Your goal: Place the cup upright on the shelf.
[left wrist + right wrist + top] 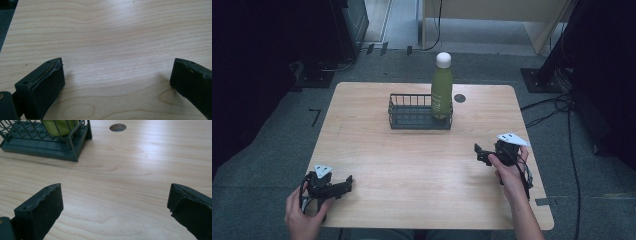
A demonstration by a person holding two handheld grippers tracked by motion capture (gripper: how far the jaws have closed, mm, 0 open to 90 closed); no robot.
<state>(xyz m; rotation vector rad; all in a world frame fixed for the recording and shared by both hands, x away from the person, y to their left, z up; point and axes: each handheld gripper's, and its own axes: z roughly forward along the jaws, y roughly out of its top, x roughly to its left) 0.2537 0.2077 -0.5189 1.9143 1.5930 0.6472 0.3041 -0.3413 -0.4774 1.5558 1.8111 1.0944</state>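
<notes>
High view: a tall green bottle with a white cap (pixel 441 90) is seen upright in the right end of a black wire basket (pixel 412 119). Both the left gripper (pixel 346 182) and right gripper (pixel 479 151) are held spread, empty, well apart from it; placing is judged done.

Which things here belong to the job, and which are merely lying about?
In the job: green bottle, standing in the wire basket; right gripper, open, nearest.
Lying about: left gripper, open over bare table; floor cables.
</notes>
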